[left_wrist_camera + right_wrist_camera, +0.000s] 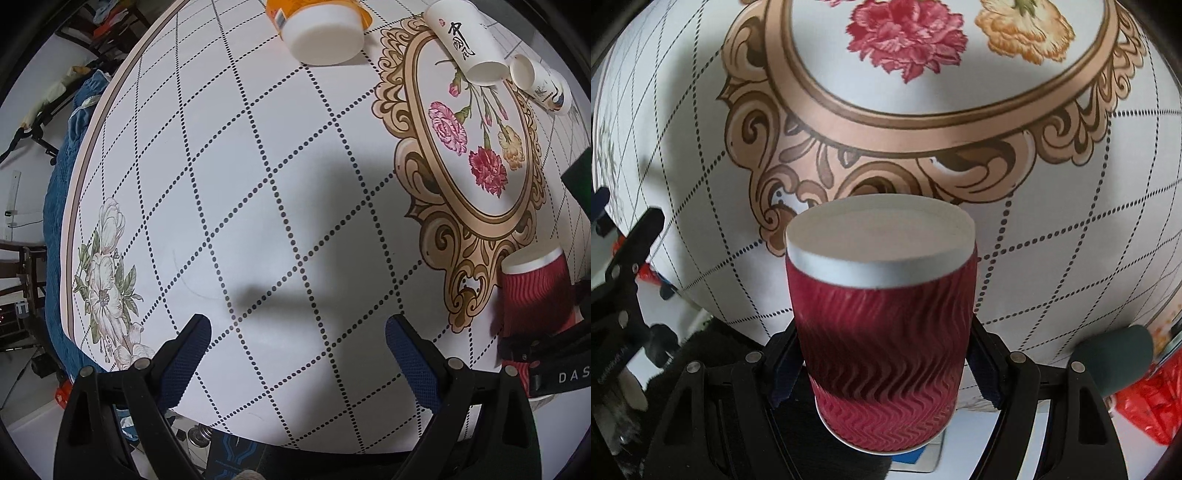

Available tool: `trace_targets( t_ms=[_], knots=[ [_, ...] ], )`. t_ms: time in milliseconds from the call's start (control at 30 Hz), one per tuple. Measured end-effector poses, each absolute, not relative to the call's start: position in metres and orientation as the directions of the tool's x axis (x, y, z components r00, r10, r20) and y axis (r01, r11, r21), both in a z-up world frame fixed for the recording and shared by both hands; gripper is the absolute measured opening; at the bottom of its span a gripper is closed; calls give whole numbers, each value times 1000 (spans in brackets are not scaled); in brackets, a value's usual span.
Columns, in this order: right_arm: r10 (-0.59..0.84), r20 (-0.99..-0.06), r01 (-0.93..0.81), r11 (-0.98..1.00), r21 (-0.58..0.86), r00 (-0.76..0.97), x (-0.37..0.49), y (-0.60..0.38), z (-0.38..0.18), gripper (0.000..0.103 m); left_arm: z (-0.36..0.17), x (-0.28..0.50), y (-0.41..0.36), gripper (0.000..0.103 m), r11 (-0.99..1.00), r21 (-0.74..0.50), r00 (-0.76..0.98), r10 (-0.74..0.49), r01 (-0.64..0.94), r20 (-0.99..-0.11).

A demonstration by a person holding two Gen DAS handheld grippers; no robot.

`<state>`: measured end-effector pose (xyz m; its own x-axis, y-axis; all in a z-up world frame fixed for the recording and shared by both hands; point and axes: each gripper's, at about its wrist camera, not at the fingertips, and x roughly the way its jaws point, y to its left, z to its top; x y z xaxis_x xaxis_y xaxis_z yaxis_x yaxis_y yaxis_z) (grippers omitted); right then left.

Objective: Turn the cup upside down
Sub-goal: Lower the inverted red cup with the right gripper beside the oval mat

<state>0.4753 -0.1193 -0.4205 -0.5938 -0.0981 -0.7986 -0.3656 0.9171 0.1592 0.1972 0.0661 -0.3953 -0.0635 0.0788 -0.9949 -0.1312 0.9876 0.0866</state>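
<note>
A red ripple-wall paper cup [882, 332] with a white rim band sits between the fingers of my right gripper [886, 373], which is shut on its sides and holds it above the table's near edge. The cup's white end faces the camera; I cannot tell whether that end is open. The same cup [535, 295] shows at the right edge of the left wrist view, held by the right gripper [532, 350]. My left gripper [295, 354] is open and empty over the floral tablecloth [258, 184].
An orange tub with a white lid [321, 26], a white paper cup with black characters [465, 40] and a small white cup [543, 85] lie on their sides at the far side. The table's edge [79, 192] curves along the left, with a blue cloth beyond.
</note>
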Motion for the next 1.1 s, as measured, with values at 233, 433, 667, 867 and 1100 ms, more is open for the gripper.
trace_targets(
  t_ms=[233,433,667,867,1100],
  knots=[
    [-118,-820,-414,897,154,-560,486,-108,-406,85,-391,204,50,97,989,88,-63,82,-115,-995],
    [-129,-837,-428,894,135,-532,517,-96,-397,85,-383,205,45,97,991,87,-56,82,-103,-995],
    [-118,-859,-433,892,129,-498,530,-88,-384,74,-374,206,48,97,991,87,-53,82,-106,-995],
    [-67,-900,-413,901,130,-431,522,-88,-378,73,-371,210,55,97,990,78,-61,71,-119,-996],
    [36,-964,-350,927,131,-264,520,-112,-335,73,-364,220,65,97,990,58,-63,50,-132,-997]
  ],
)
